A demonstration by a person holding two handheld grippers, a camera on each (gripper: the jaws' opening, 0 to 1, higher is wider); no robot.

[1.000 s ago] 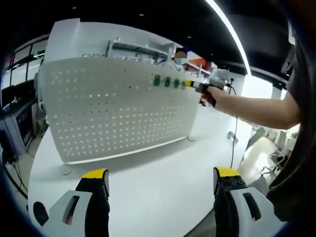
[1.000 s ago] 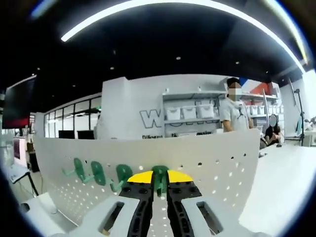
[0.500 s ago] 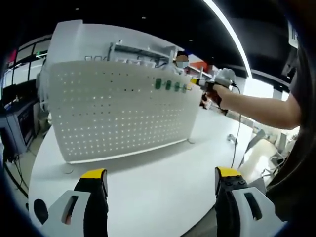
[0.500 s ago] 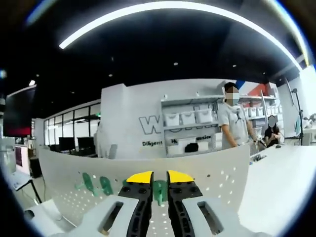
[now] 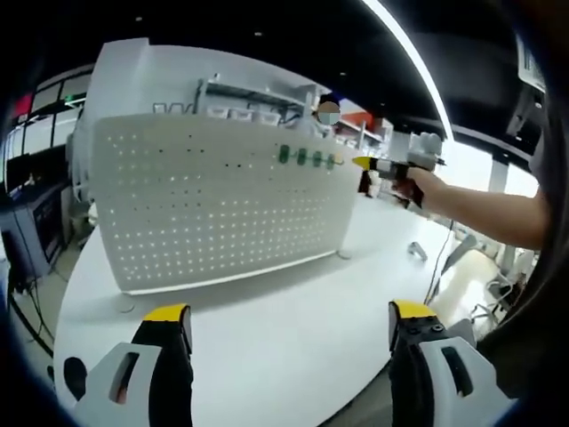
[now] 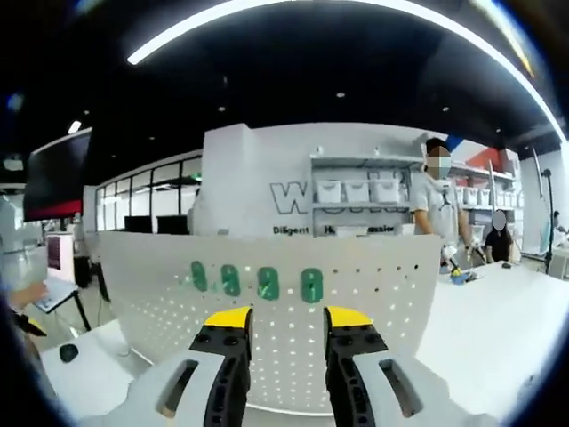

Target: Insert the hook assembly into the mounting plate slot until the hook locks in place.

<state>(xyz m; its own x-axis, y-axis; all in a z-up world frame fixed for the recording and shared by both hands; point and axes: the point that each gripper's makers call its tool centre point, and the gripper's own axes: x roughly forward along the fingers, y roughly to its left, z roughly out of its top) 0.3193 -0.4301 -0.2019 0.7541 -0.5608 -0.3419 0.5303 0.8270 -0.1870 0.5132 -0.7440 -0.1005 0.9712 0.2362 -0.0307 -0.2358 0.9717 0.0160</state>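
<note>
4 green hooks (image 6: 311, 285) on pegboard (image 6: 373, 311) | right tool (image 6: 283, 320) parted, empty

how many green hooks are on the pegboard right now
4, in one row near the top of the white pegboard: the first hook, second hook, third hook and fourth hook, left to right in the right gripper view.
</note>
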